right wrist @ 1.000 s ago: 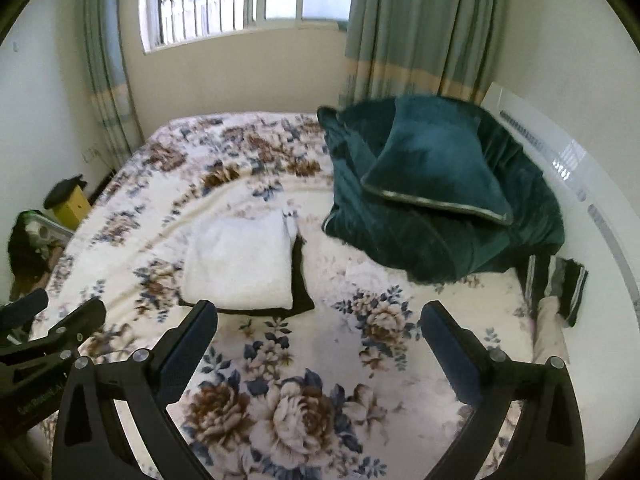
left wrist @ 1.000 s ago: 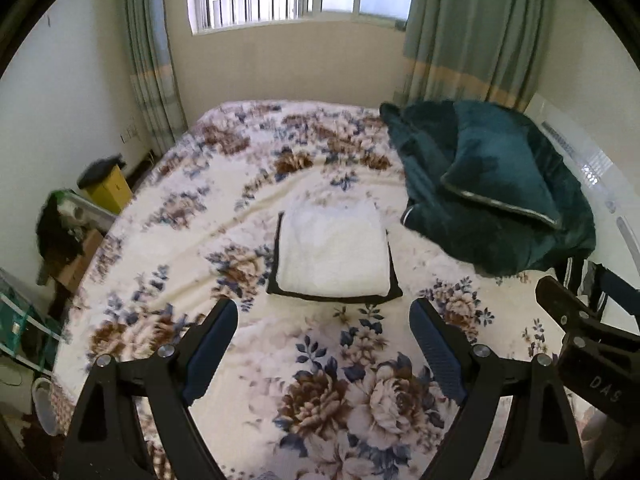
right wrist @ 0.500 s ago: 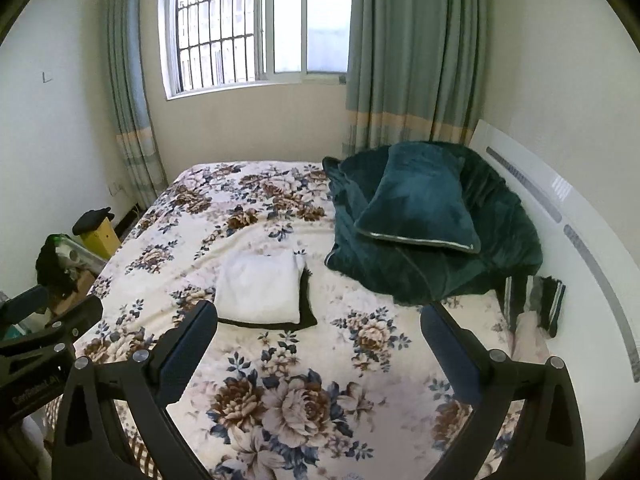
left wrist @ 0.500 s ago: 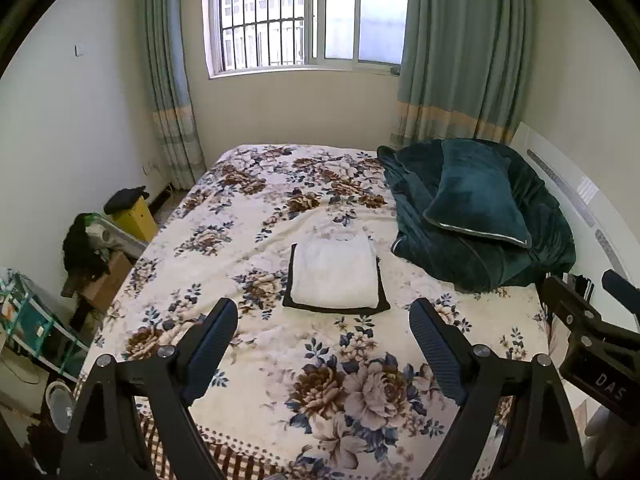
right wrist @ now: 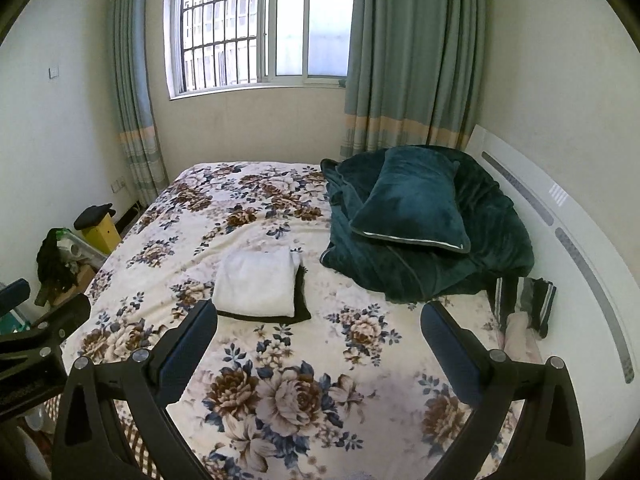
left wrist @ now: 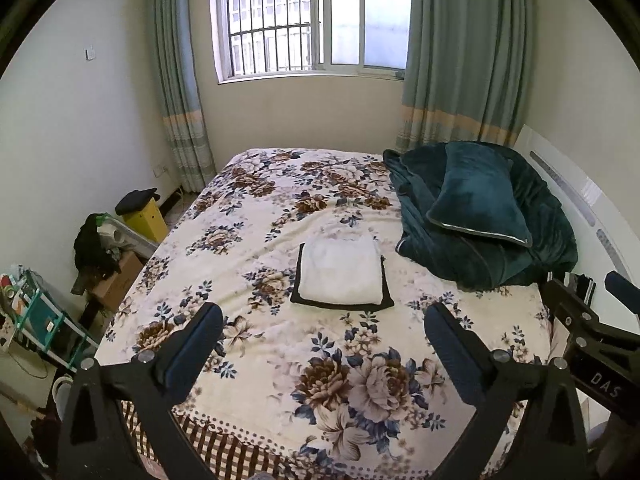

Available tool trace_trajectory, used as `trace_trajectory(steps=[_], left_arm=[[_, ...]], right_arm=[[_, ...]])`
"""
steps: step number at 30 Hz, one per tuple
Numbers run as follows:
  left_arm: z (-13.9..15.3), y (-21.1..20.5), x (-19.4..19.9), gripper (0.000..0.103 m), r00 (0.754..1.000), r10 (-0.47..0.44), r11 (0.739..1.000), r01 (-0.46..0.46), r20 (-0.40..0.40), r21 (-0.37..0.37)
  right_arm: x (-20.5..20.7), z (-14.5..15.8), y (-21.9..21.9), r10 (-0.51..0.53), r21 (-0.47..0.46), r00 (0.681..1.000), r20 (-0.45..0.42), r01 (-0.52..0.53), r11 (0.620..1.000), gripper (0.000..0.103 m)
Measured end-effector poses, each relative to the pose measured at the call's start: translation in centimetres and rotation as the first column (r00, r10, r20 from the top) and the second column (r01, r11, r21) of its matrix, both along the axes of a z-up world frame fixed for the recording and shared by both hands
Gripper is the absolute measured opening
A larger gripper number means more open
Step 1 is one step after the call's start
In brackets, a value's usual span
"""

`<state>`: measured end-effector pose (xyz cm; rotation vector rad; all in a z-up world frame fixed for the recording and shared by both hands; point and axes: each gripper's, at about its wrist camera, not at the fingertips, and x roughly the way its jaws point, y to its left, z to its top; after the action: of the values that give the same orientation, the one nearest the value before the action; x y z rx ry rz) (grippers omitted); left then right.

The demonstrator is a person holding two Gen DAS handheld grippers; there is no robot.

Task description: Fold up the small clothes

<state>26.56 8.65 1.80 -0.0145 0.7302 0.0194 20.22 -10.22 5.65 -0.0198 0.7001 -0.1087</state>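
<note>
1. Fingers of the left gripper (left wrist: 322,330) and the right gripper (right wrist: 318,328) are spread wide and hold nothing; both hang above the near end of the bed (left wrist: 360,368), well short of the folded stack.

2. Compared with a second ago, both grippers have pulled back and up from the stack: it looks smaller now, and far more of the room shows around it. This reads as a retreat after a finished fold.

3. Mid-bed lies the stack itself: a white folded garment (left wrist: 340,272) squared on top of a black folded garment (left wrist: 344,303), whose edges show along the near and side borders. Neither has shifted since the pull-back.

4. Right of the stack sits a heaped green blanket (left wrist: 480,256) with a green pillow (left wrist: 476,196) on it; beyond the stack, the window (left wrist: 316,20).

5. No unfolded small clothes are plainly visible, so the task appears done or nearly so.
</note>
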Motion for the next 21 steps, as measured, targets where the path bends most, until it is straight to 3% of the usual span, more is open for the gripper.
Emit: trace_trajectory(steps=[21], left_arm=[[0.27, 0.17, -0.01, 0.103, 1.000, 0.026, 1.000, -0.026, 0.000, 0.014]], right_arm=[[0.34, -0.04, 0.04, 0.009, -0.004, 1.000, -0.004, -0.009, 1.000, 0.103]])
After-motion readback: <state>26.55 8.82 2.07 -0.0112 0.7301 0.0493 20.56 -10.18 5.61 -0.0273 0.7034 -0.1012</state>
